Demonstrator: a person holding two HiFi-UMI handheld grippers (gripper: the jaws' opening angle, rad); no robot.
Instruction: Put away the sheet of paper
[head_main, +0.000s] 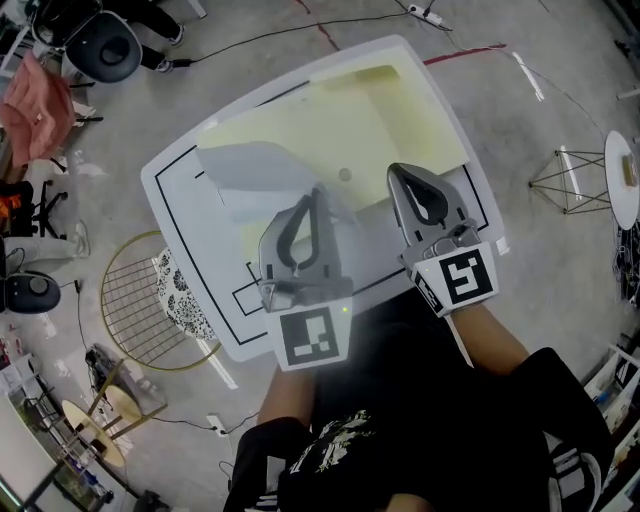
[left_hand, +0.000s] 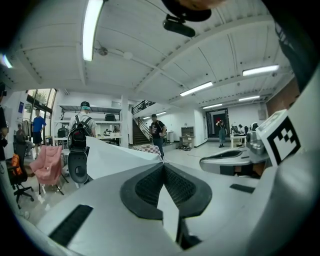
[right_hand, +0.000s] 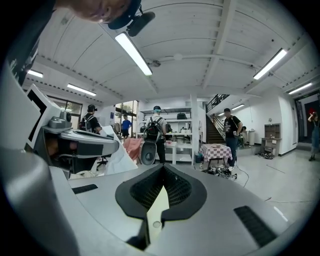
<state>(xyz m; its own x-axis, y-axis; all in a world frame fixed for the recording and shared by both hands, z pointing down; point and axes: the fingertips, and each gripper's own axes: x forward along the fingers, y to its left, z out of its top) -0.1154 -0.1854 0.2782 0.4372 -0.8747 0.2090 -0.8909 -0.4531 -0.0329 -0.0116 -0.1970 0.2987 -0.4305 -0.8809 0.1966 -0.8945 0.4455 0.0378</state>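
A white sheet of paper (head_main: 250, 170) hangs lifted over the left half of the white table (head_main: 178, 200). My left gripper (head_main: 318, 190) is shut on its right edge. In the left gripper view the paper (left_hand: 117, 157) fans out to the left from the closed left gripper (left_hand: 163, 166). A pale yellow folder (head_main: 340, 115) lies open on the table's far half. My right gripper (head_main: 393, 170) is at the folder's near right part. In the right gripper view a pale yellow flap (right_hand: 159, 207) with a small round stud sits between the closed jaws of the right gripper (right_hand: 162, 166).
A round wire stool (head_main: 150, 300) stands left of the table and an office chair (head_main: 100, 45) is at the far left. A wire stand (head_main: 575, 180) and a round white table (head_main: 622, 175) are at the right. People stand far off in both gripper views.
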